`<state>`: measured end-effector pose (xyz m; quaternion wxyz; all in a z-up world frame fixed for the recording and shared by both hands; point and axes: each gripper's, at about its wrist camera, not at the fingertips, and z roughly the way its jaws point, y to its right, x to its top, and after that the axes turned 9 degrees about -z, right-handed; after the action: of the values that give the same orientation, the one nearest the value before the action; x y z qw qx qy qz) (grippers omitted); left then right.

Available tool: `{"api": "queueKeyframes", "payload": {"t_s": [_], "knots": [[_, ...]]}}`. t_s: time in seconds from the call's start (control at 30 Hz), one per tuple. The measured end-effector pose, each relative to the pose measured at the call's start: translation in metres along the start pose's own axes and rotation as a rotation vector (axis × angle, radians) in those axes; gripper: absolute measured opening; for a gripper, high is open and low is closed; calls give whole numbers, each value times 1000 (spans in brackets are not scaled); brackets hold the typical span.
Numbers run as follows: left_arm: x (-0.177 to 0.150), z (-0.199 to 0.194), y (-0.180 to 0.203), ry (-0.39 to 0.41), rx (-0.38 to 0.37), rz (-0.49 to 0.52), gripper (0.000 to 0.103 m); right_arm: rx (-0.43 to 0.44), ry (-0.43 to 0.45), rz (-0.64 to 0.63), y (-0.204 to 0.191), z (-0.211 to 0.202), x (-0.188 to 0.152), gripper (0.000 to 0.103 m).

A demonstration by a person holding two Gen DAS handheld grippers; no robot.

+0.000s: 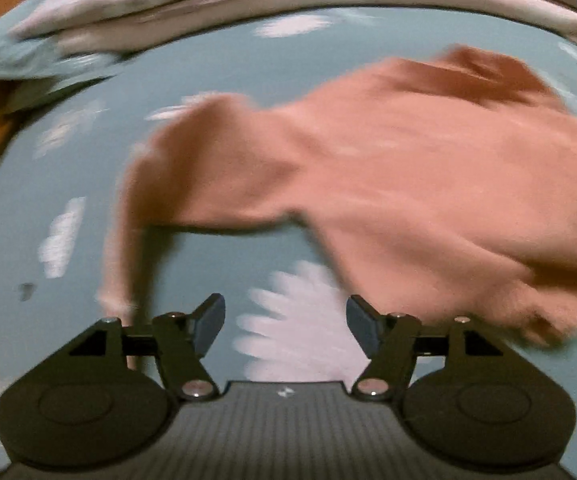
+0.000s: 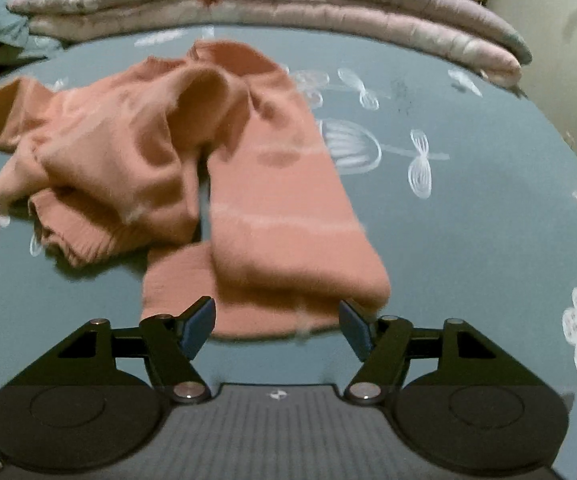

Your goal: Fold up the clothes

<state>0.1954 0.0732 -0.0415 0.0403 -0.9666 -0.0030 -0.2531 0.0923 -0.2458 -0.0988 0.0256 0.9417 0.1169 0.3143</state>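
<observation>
Sweater (image 2: 224, 168): crumpled on bed (image 2: 468, 220), sleeve end at 12 o'clock of right claw (image 2: 276, 328)
Right claw: agape, empty
Left claw (image 1: 286, 322): agape, empty (view blurred)
Quilt (image 2: 268, 4): folded, far edge

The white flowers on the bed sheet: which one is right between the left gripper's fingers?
The big daisy-like flower, with many white petals. It shows in the gap of the open left gripper; the other prints sit farther off on the sheet.

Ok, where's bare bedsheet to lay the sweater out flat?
Most bare bedsheet lies to the right of the pink sweater, bordered by the folded quilt at the far edge and the wall. A narrower strip runs along the near edge. The left side is crowded with the bunched sweater body and sleeve.
</observation>
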Motion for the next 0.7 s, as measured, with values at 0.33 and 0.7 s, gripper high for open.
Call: {"api": "queueKeyframes", "payload": {"t_s": [0.33, 0.7], "knots": [[-71, -19, 94, -38, -143, 137, 68, -82, 37, -82, -25, 57, 13, 74], [-99, -31, 104, -54, -195, 70, 68, -182, 56, -45, 3, 38, 35, 23]]}}
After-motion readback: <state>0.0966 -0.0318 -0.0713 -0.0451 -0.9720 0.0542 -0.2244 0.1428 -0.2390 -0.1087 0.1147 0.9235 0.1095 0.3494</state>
